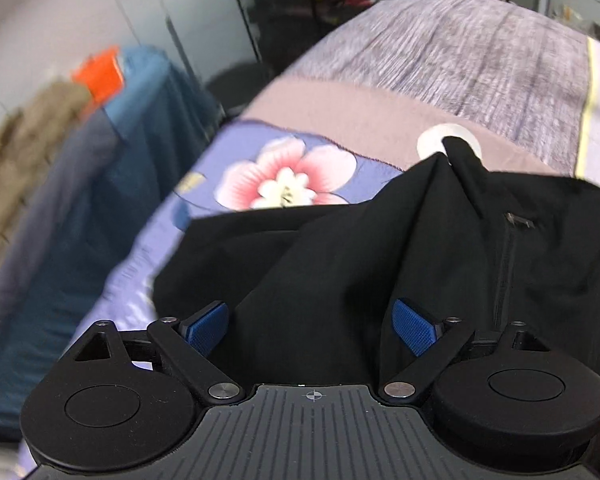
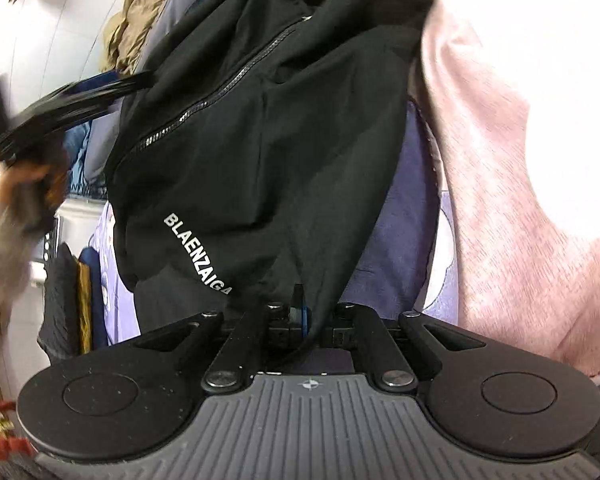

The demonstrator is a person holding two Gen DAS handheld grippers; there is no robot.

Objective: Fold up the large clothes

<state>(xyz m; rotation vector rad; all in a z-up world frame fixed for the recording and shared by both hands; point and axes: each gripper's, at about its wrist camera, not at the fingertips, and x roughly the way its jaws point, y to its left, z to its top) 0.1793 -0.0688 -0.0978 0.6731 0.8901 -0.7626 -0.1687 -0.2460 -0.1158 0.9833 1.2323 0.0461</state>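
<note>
A bed [image 1: 340, 108] under mauve and floral covers fills my view. My right fingers [image 2: 300, 316] are pinched tight on a fold of the black zip jacket [image 2: 260, 140]; my left fingers [image 1: 312, 324] gape wide above it, holding nothing. The jacket lies rumpled, folding barely begun; no containers visible

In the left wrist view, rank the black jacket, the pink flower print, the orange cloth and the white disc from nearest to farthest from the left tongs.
1. Black jacket, right under the open left tongs.
2. Pink flower print, just beyond the jacket's edge, left of centre.
3. White disc, farther up the bed, partly under the jacket's tip.
4. Orange cloth, off the bed, far left.
</note>
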